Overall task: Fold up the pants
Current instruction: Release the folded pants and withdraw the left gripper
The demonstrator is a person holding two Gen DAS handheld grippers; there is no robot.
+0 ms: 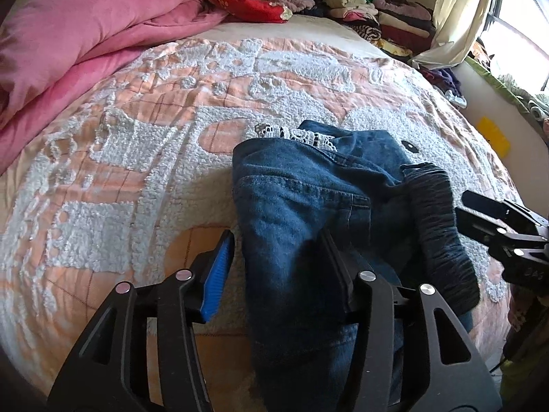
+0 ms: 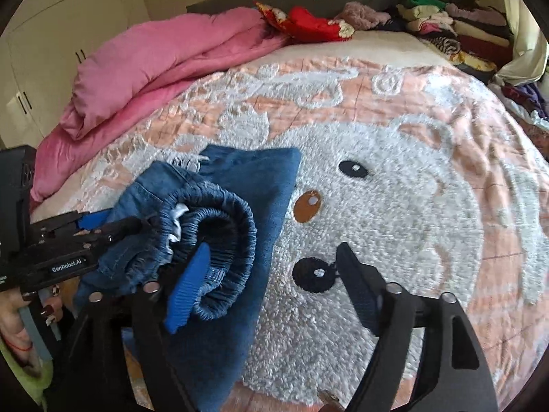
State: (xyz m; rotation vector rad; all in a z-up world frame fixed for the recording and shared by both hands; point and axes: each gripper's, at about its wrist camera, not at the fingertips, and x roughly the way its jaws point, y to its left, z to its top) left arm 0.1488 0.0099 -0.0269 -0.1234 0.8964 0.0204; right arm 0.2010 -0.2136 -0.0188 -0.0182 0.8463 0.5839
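Blue denim pants (image 1: 308, 213) with an elastic waistband (image 2: 219, 226) lie bunched on the bed, lace trim at the far hem. My left gripper (image 1: 278, 261) stands open, its jaws either side of the denim fold; it also shows in the right wrist view (image 2: 113, 230), its fingertips at the waistband. My right gripper (image 2: 271, 274) is open, its blue left pad (image 2: 188, 288) resting against the rolled waistband, the right finger over the bedspread. It shows at the right edge of the left wrist view (image 1: 497, 219).
A peach bedspread (image 2: 394, 171) with a white fluffy bear covers the bed. A pink quilt (image 2: 154, 68) lies at the left. Folded clothes (image 2: 446, 20) are stacked at the far right, with red cloth (image 2: 308, 24) by the headboard.
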